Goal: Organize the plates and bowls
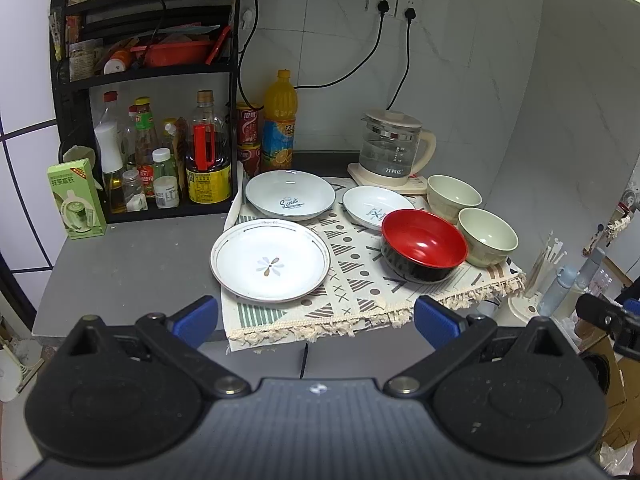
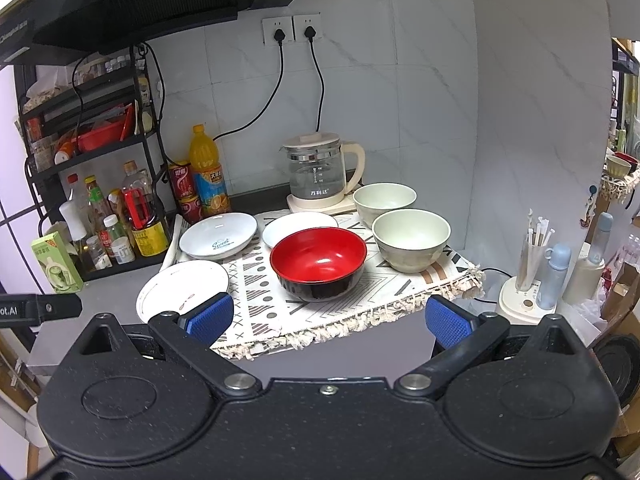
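Blue rubber pads line both tools: the left gripper [image 1: 316, 318] and the right gripper [image 2: 328, 318] each hang with jaws spread wide and nothing between them, short of the near edge of the surface [image 1: 132, 256]. Just past the left gripper, in the centre of its view, the flower plate [image 1: 270, 262] lies on the fringed patterned cloth [image 1: 352, 276], overhanging its left edge; behind it sit the "Sweet" dish [image 1: 290, 195] and a smaller white dish [image 1: 374, 206]. Centre frame in the right wrist view stands the red and black bowl [image 2: 319, 263], with two pale green bowls [image 2: 411, 238] to the upper right, the rear one [image 2: 385, 199] near the glass kettle [image 2: 320, 172]. The plates look glazed, stiff, slippery and breakable; I judge a pinch across the raised rim safest, since the flat centres offer no hold. The bowls likely take a grip over the wall, one finger inside, and the red one seems lighter lacquer or plastic.
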{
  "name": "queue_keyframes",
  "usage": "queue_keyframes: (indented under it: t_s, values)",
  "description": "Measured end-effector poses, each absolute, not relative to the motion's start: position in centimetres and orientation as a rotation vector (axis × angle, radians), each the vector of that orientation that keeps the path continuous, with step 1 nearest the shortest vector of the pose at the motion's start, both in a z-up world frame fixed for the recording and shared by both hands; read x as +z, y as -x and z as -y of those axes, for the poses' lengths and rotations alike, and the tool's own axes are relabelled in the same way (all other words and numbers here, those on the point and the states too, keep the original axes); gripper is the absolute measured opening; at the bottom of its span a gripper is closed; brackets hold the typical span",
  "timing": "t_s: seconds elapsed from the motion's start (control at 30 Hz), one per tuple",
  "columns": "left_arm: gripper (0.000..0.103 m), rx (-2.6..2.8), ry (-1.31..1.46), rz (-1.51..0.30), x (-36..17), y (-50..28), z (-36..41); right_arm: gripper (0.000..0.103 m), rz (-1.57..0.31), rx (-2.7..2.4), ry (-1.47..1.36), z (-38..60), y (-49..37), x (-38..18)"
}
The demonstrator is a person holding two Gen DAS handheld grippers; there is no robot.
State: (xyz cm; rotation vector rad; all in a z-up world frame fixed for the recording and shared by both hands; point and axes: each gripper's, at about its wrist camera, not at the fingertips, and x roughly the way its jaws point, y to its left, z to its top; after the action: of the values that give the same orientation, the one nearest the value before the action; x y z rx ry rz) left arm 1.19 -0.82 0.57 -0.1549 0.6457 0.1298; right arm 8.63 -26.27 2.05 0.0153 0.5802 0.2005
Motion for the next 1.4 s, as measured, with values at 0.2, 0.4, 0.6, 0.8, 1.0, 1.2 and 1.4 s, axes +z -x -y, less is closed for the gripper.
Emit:
queue_keyframes:
  t_s: [0.2,0.4,0.6,0.8,1.0,1.2,1.4]
  values:
    - [0.103,0.139,0.168,-0.668,0.2,-2.9,0.7,0.103,-0.600,0.201,-0.006,26.2,-9.6,1.6]
    - [0.103,0.128,0.160,-0.692,-0.9,-5.5,0.6,0.103,-0.616,0.203,-0.012,26.3,-11.6,0.9]
    - [0.103,0.114,0.162,-0.742,-2.3,-9.0,0.6,0.103,-0.662,0.214,-0.005,26.2,-14.1,0.2]
    - [0.103,0.097,0.155,-0.773,-3.0,-12.3,0.8,0.103,-0.714,0.199,-0.026,26.2,-17.4,-0.7]
    - [0.103,0.086,0.183,-0.816,-3.8,-16.6,0.7,0.103,-0.722,0.183,-0.020,26.2,-20.4,-1.3]
    - [0.103,0.087,0.196,-0.839,-4.4,-20.8,0.3,0.103,-0.756,0.197,0.002,25.4,-23.9,-1.9]
    - [0.103,0.068,0.179,-0.870,-4.5,-24.9,0.0,0.103,-0.785,0.164,0.011,24.8,-27.2,-2.3]
